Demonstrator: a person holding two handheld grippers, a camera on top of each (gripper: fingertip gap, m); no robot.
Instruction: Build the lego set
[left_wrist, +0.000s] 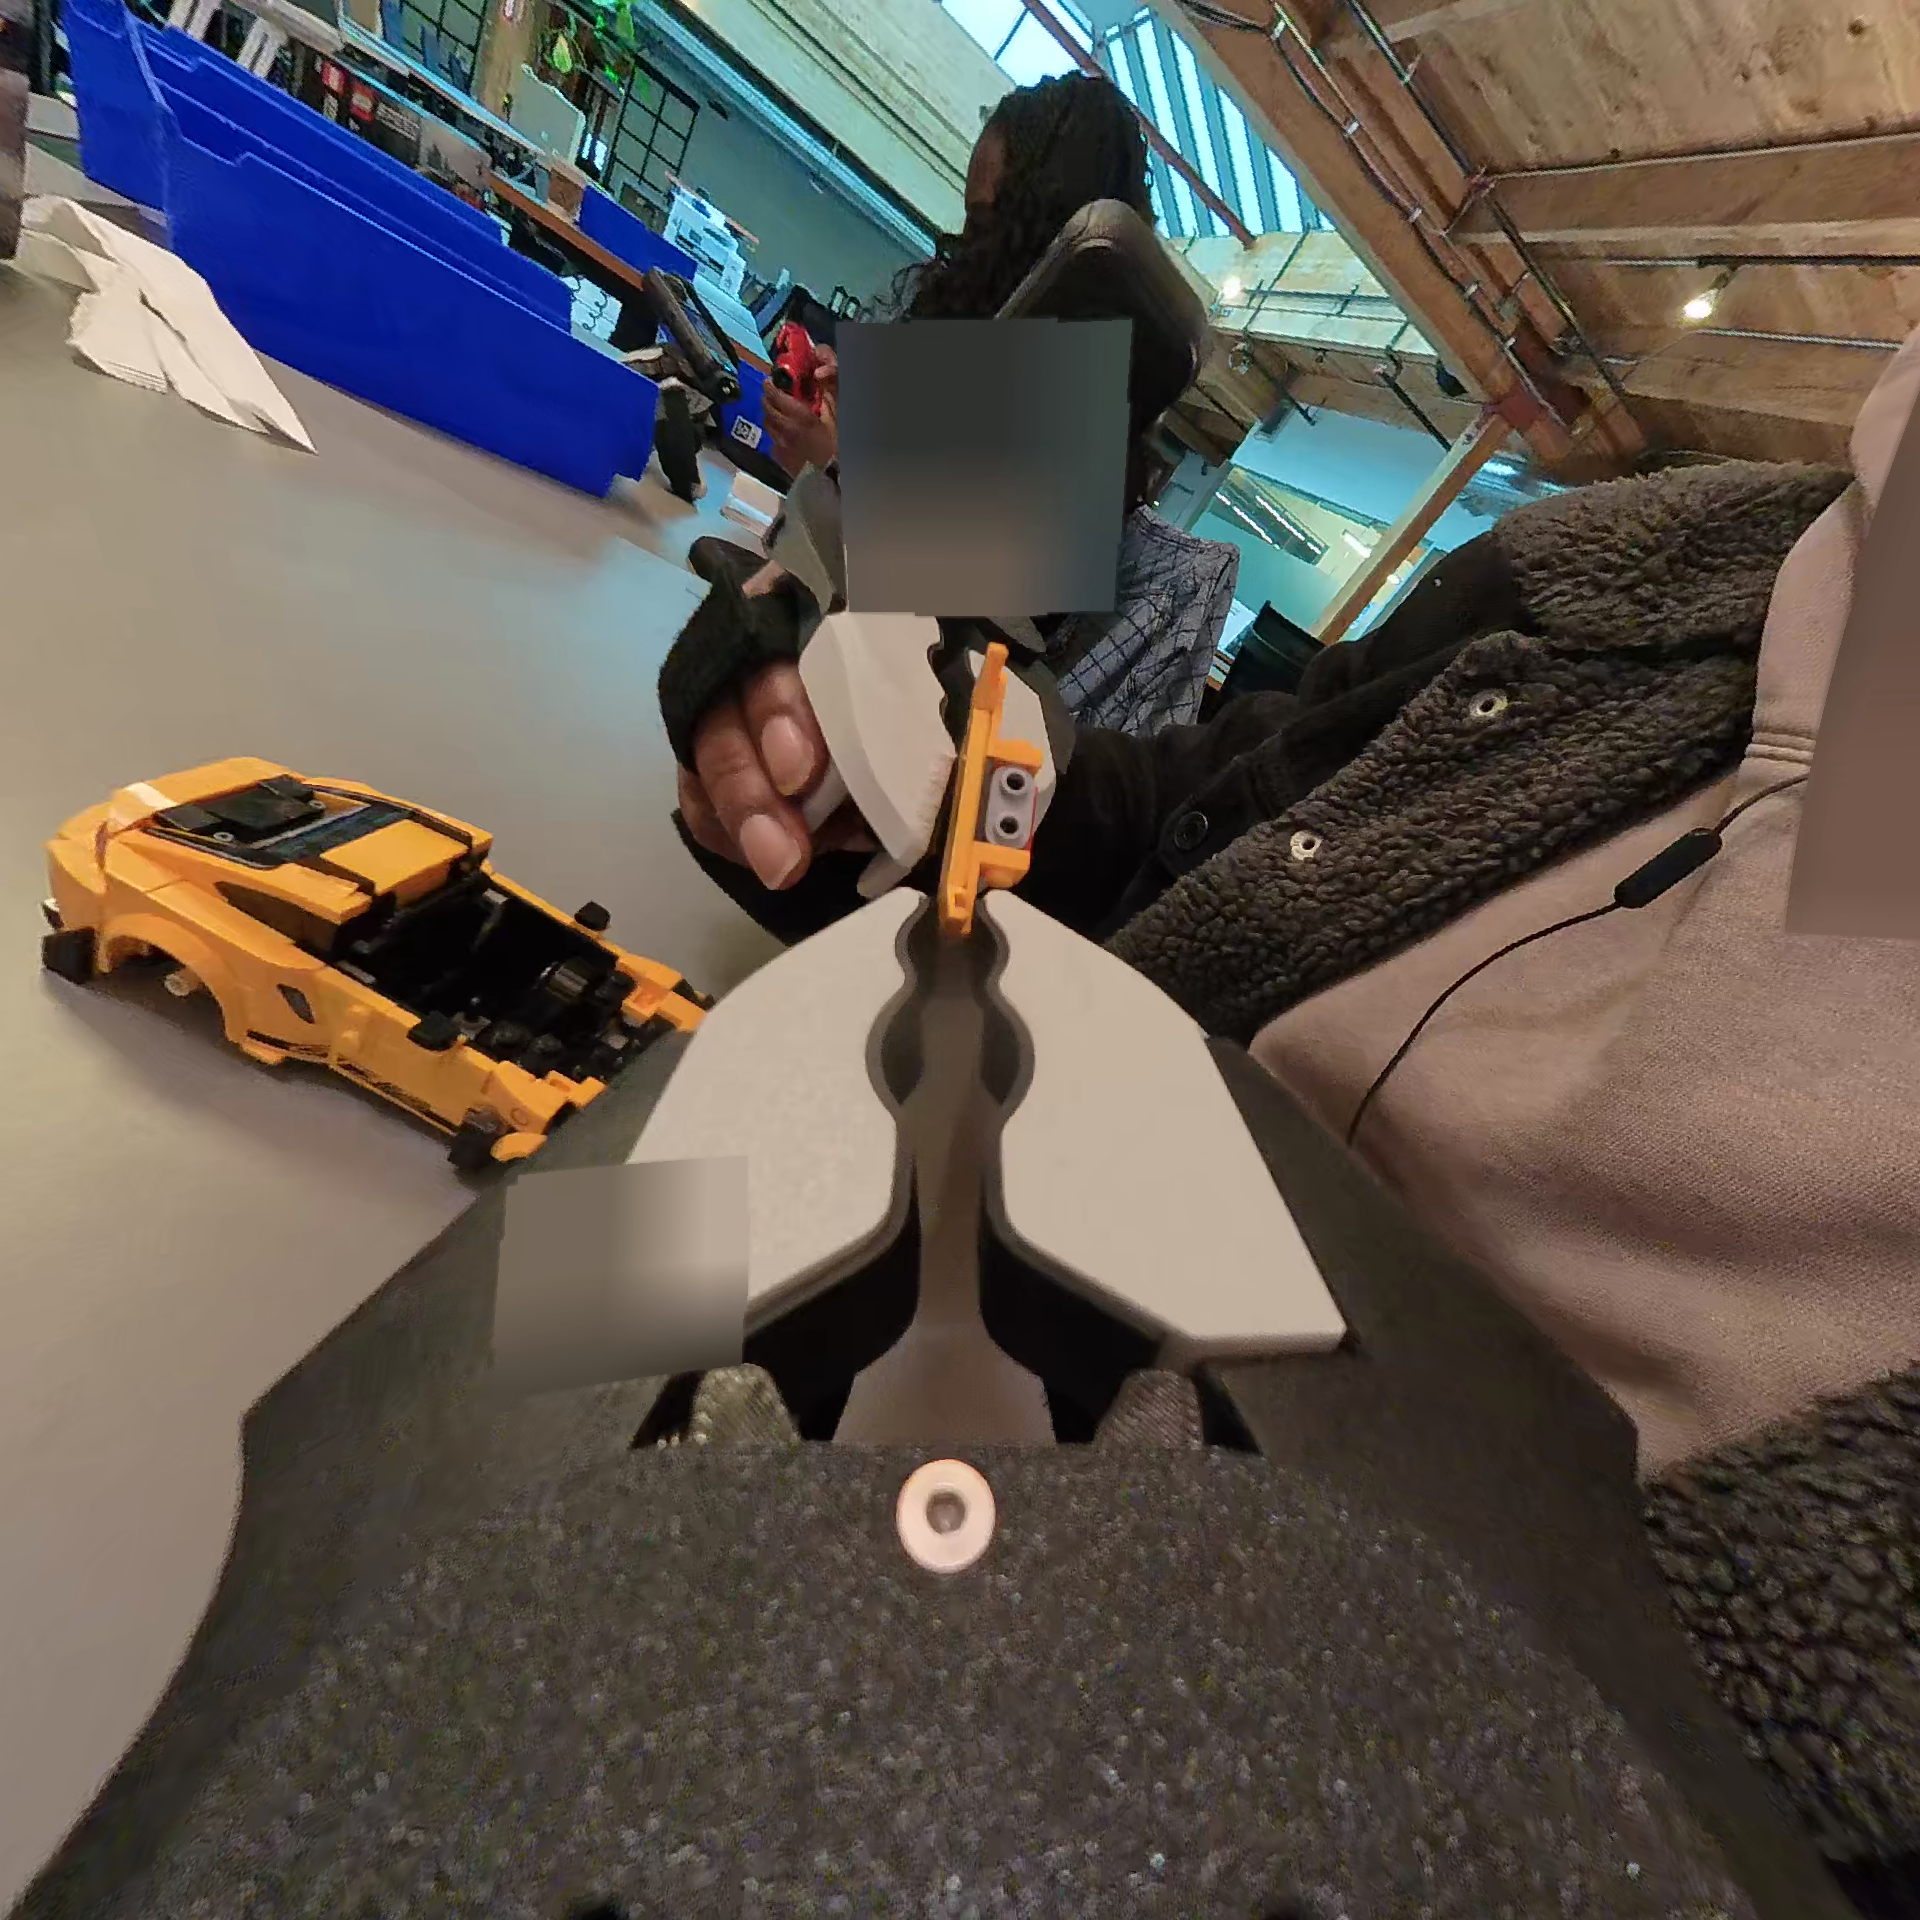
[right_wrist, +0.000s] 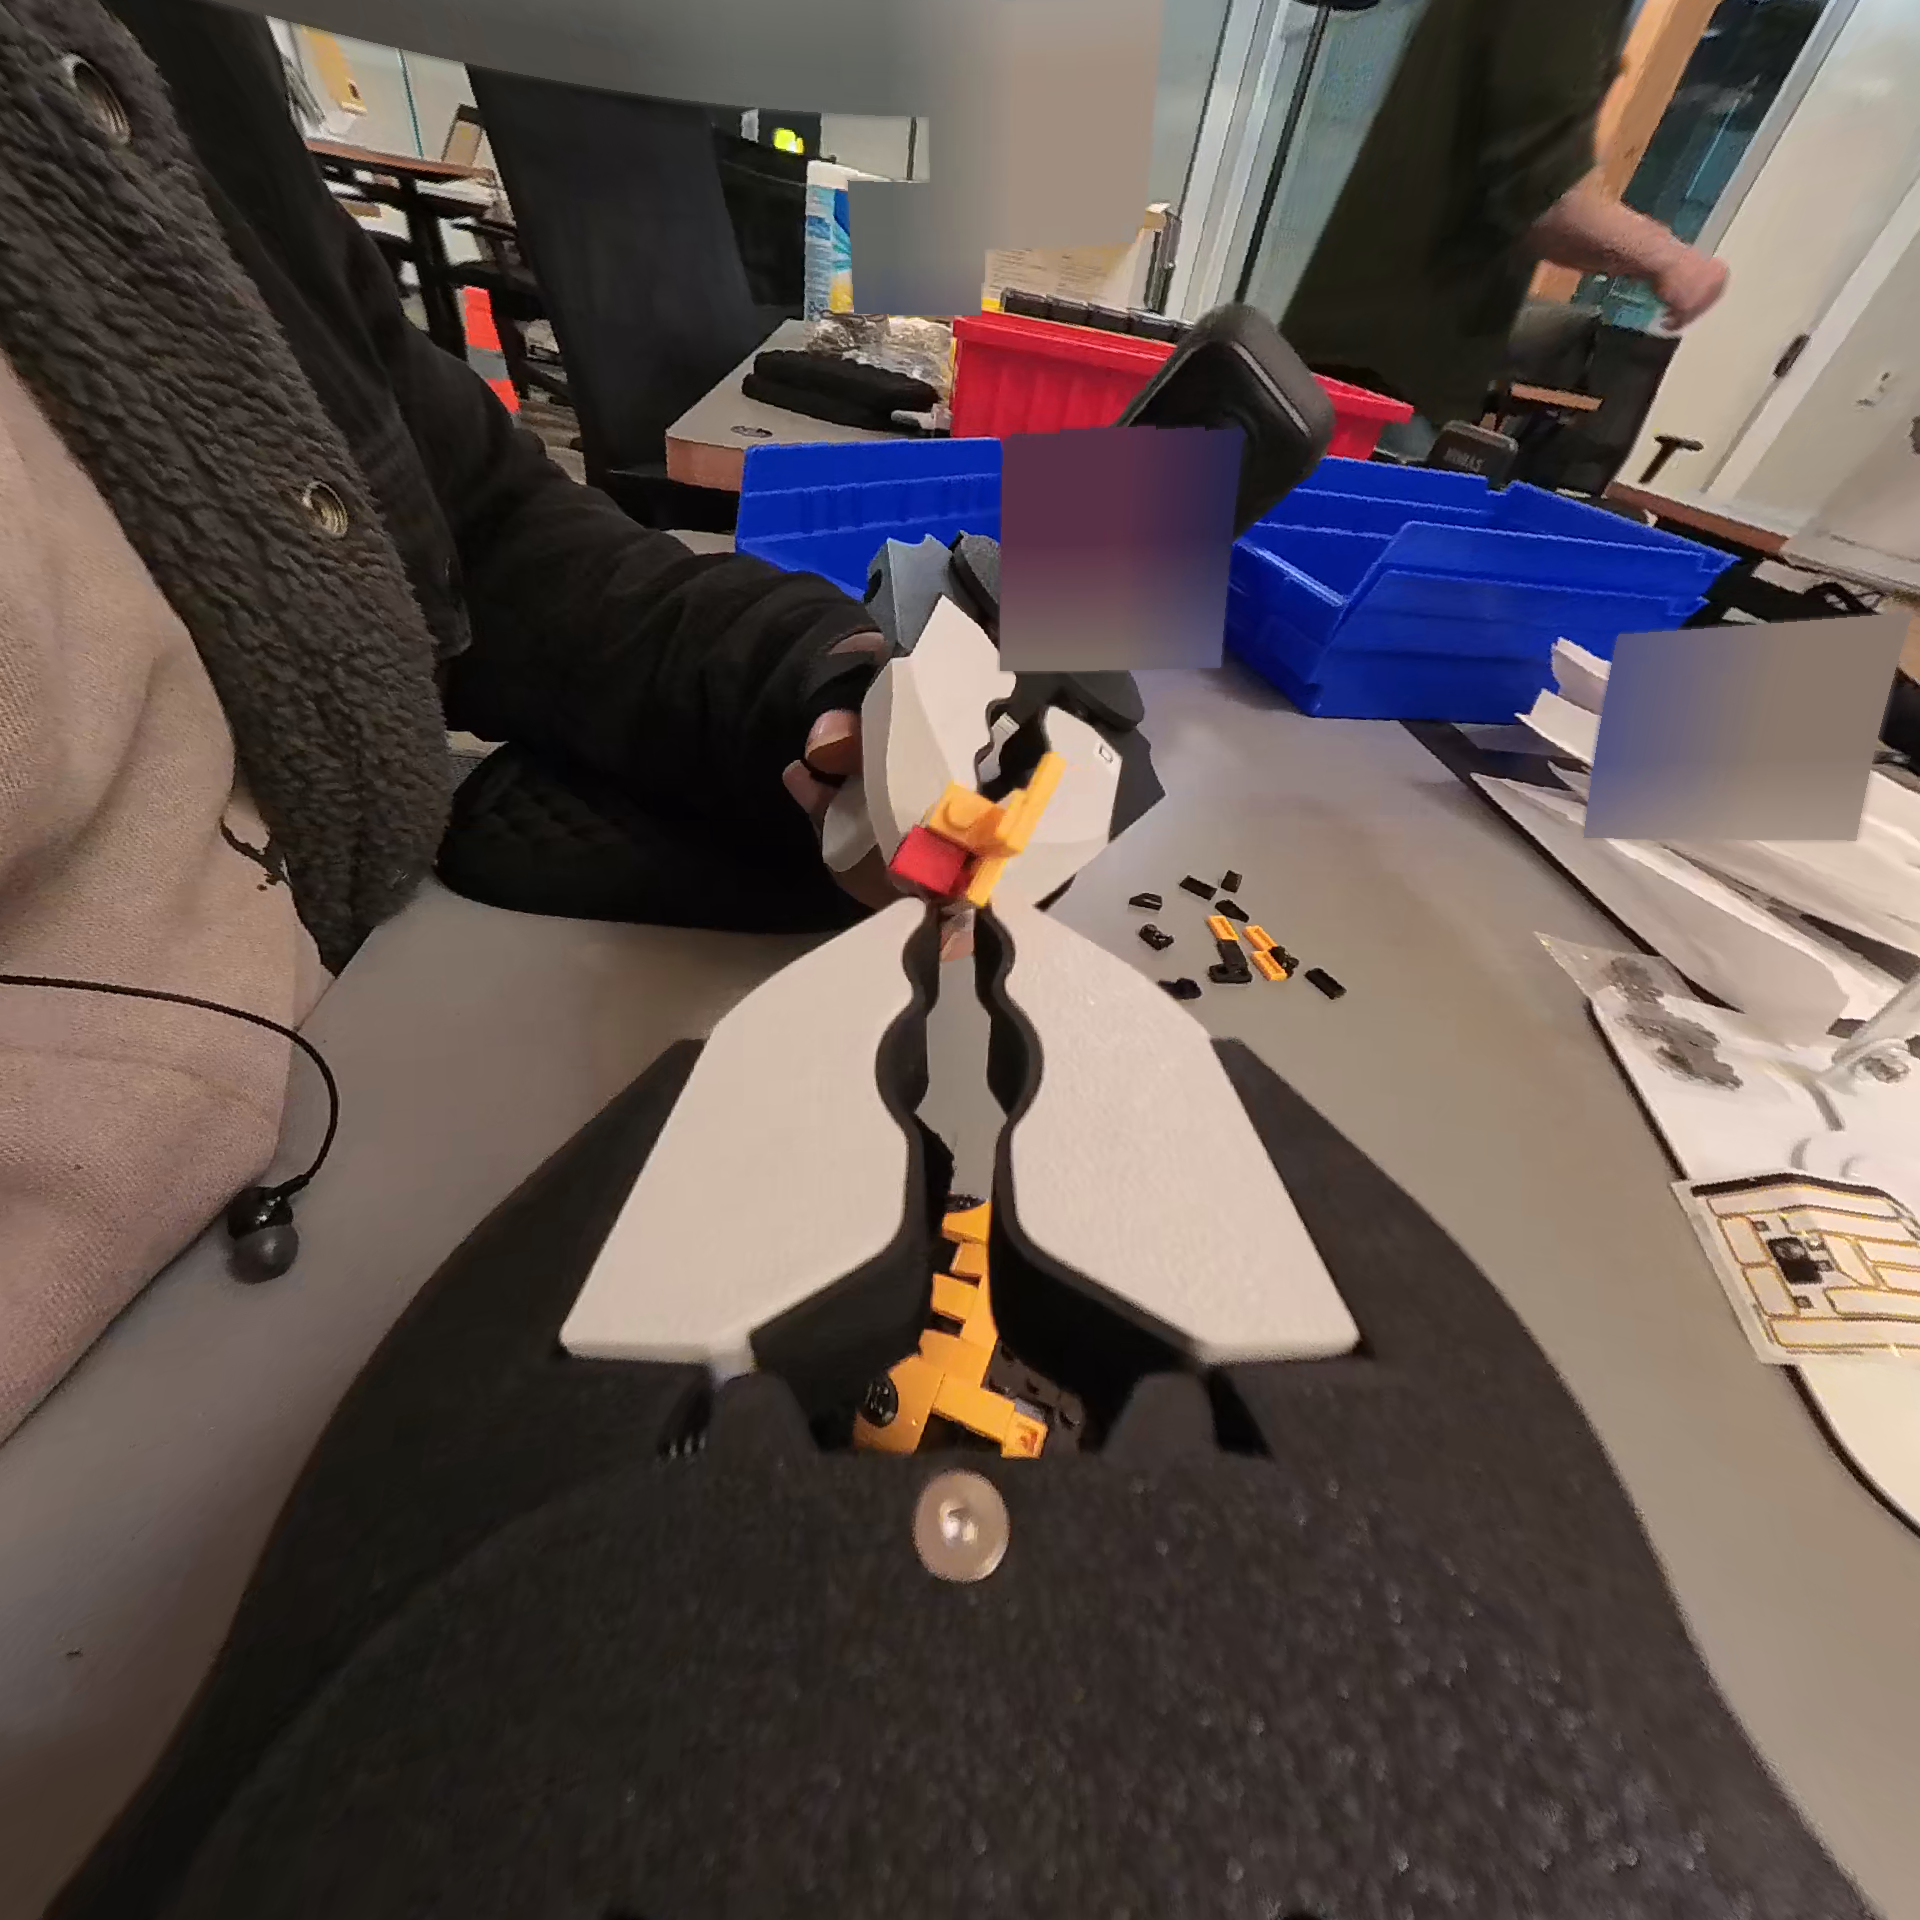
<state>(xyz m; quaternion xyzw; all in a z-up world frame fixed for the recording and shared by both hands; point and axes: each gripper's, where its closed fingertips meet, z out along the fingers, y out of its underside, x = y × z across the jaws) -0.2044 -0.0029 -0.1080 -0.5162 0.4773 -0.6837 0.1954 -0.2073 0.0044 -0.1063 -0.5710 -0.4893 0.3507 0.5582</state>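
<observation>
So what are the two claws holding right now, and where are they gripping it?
Both hold one small orange Lego sub-assembly in the air. The left claw pinches its lower end; the right claw pinches the opposite end, near the red brick.

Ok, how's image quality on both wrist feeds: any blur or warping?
Left wrist view: strong fisheye bend at the edges, car and held orange piece sharp. Right wrist view: same warping, loose bricks sharp, its edges soft.
</observation>
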